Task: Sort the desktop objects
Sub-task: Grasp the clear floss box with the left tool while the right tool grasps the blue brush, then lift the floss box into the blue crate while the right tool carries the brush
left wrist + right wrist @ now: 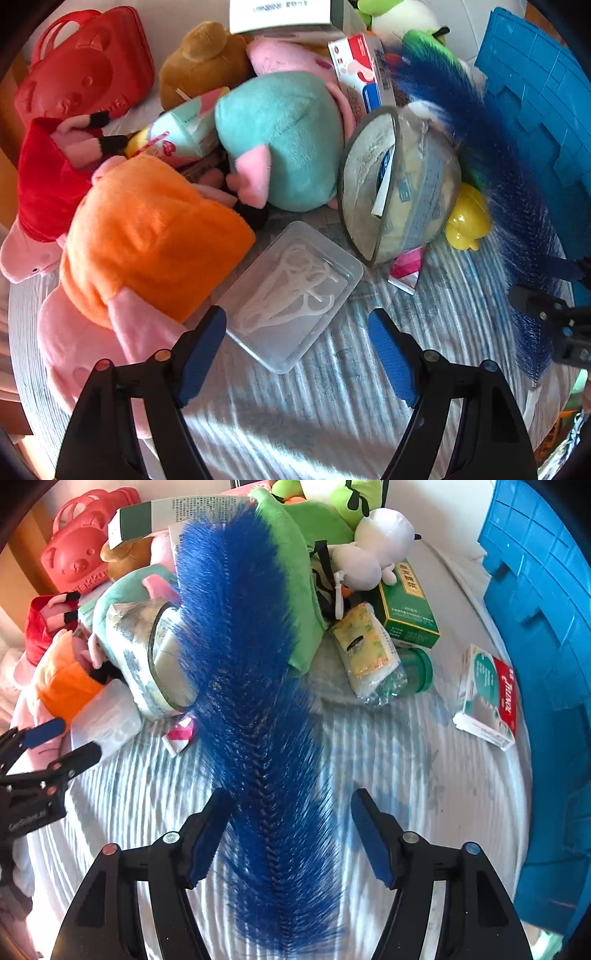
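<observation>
While the left gripper (297, 354) hangs with its jaws spread on either side of the near corner of the clear floss-pick box (291, 299), its pads (201, 354) are not pressing on the plastic, so nothing is held; the box lies flat on the striped cloth (332, 406), and its far left edge sits just beside the orange plush (147, 240). If the jaws close from here they may catch only that corner; the smooth, light lid could squirt out sideways, or the left pad could snag the pink plush limb next to it and drag the toy along.

The right gripper (291, 834) likewise stands released, straddling the blue bristle brush (258, 738), which lies lengthwise on the cloth with its twisted spine running between the pads; bristles brush the left pad, yet no squeeze shows. A close here would likely crush soft bristles rather than seat on the spine, so the brush could sag or swing when lifted.

Farther off, the brush's tip rests against the tape roll (162, 657) and the green plush (299, 583); a lift may tip the roll or tumble the heap. Beyond, the blue crate (546, 627) stands at the right edge, well apart; whether it is the sorting bin I cannot tell.
</observation>
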Demonstrator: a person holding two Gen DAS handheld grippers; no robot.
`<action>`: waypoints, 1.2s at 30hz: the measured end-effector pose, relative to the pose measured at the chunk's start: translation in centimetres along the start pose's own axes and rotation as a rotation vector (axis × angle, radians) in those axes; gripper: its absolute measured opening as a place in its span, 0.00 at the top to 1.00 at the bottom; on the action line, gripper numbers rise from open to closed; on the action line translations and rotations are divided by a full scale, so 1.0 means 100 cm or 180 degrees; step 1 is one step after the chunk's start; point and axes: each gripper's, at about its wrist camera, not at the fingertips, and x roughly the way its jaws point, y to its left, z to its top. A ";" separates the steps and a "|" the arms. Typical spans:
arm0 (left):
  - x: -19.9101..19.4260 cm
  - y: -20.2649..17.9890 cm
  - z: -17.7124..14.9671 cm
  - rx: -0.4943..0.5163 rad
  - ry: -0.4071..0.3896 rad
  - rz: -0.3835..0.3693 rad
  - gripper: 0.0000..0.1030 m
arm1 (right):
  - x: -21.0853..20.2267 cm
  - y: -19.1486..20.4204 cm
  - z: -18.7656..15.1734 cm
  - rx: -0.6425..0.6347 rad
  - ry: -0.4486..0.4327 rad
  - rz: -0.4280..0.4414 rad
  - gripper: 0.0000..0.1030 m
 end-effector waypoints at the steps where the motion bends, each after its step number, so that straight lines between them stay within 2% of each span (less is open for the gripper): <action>1: 0.000 0.000 0.001 0.0044 -0.0017 0.0064 0.23 | 0.000 -0.001 -0.001 -0.0003 0.0003 0.0011 0.21; 2: 0.000 -0.001 0.003 0.0116 -0.0022 0.0120 0.23 | -0.001 -0.003 -0.003 -0.0001 0.0007 0.0009 0.16; 7: 0.004 0.002 0.016 0.0233 0.0038 0.0287 0.21 | 0.004 -0.013 -0.009 0.0072 0.0067 0.0007 0.15; 8: 0.006 0.004 0.017 0.0233 0.0112 0.0244 0.21 | 0.007 -0.015 -0.009 0.0064 0.0090 -0.0014 0.17; 10: 0.015 0.008 0.014 0.0134 0.0365 0.0005 0.24 | 0.010 -0.017 -0.010 0.0065 0.0105 -0.0017 0.32; 11: 0.016 0.009 0.008 0.0116 0.0409 -0.0042 0.30 | 0.011 -0.019 -0.010 0.0084 0.0115 0.0015 0.42; 12: 0.011 0.011 0.002 0.0119 0.0277 -0.0064 0.39 | 0.012 -0.021 -0.010 0.0101 0.0109 0.0039 0.48; 13: 0.007 0.013 -0.003 0.0111 0.0245 -0.0073 0.40 | 0.013 -0.022 -0.009 0.0104 0.0089 0.0051 0.53; 14: 0.004 0.016 -0.009 0.0050 0.0261 -0.0076 0.41 | 0.012 -0.024 -0.009 0.0111 0.0054 0.0066 0.68; 15: -0.001 0.021 -0.016 -0.0027 0.0247 -0.0083 0.41 | 0.010 -0.025 -0.009 0.0119 0.0013 0.0093 0.77; 18: -0.029 0.034 -0.037 -0.0173 0.0080 -0.0056 0.41 | -0.004 -0.028 -0.008 0.0102 -0.0168 0.0147 0.83; 24: -0.117 0.047 -0.069 -0.0302 -0.0453 0.0008 0.41 | -0.054 -0.034 -0.004 0.0058 -0.0624 0.0317 0.85; 25: -0.133 0.048 -0.073 -0.0322 -0.0557 0.0001 0.41 | -0.064 -0.026 -0.001 0.0049 -0.0699 0.0332 0.85; 26: -0.140 0.051 -0.051 -0.0332 -0.0646 0.0002 0.41 | -0.075 -0.010 0.002 0.0028 -0.0816 0.0345 0.85; 27: -0.156 0.043 -0.052 -0.0338 -0.0756 0.0015 0.41 | -0.089 -0.011 0.001 0.0011 -0.0923 0.0358 0.85; 28: -0.144 0.029 -0.006 -0.0329 -0.0842 0.0035 0.41 | -0.102 0.000 0.000 -0.0004 -0.1028 0.0366 0.85; 31: -0.165 0.015 0.009 -0.0314 -0.1095 0.0021 0.41 | -0.144 0.013 0.005 -0.0068 -0.1368 0.0394 0.85; 33: -0.178 -0.016 0.021 -0.0279 -0.1265 0.0012 0.41 | -0.178 0.008 0.005 -0.0094 -0.1565 0.0403 0.85; 36: -0.200 -0.041 0.045 -0.0223 -0.1475 0.0011 0.41 | -0.223 -0.006 0.009 -0.0126 -0.1865 0.0384 0.85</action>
